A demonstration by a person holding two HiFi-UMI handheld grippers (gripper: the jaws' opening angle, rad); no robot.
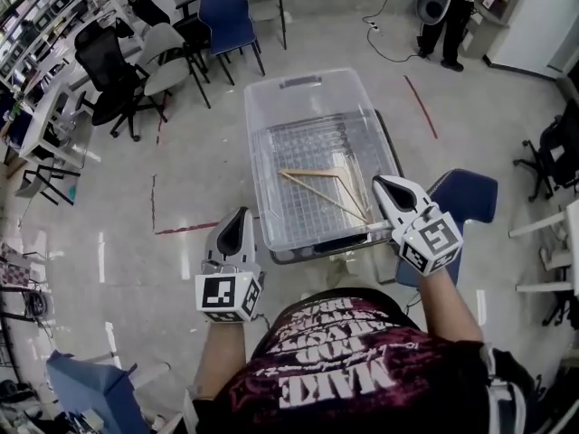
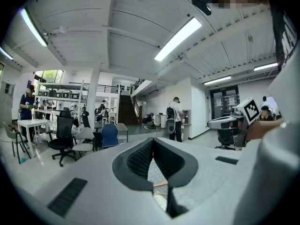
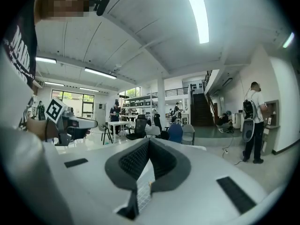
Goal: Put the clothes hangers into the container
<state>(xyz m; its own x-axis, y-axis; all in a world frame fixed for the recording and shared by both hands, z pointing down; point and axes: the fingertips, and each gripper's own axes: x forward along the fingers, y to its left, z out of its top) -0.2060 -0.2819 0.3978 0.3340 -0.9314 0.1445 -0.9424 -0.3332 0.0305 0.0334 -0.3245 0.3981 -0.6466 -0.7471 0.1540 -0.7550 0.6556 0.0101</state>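
**Head view.** A single wooden hanger [image 1: 324,186] lay flat inside the clear container [image 1: 308,83], on its gridded bottom, slanting toward the near right corner. No part of it seemed to cross the rim. The left gripper [image 1: 237,221] hung just short of the container's near left edge. The right gripper [image 1: 384,184] was raised over the near right corner, close to the hanger's end. Both looked pressed together and empty. No other hanger showed in this view, so the next one would probably have to be found outside it. The container seemed to sit on a narrow stand. I judged that a careless drop of the right gripper could strike the rim and shove the container. A blue chair [image 1: 470,197] stood close on the right, where a wide swing of that arm might catch it.

**Left gripper view.** The left gripper's [image 2: 153,145] jaws met at the tips with nothing between them. Only a sliver of grid and wood showed below. They would need to spread before any reach, or they would merely push a hanger away.

**Right gripper view.** The right gripper [image 3: 149,143] was likewise closed on nothing, with the grid visible under it. Lowered shut, it would likely nudge the hanger against the wall.
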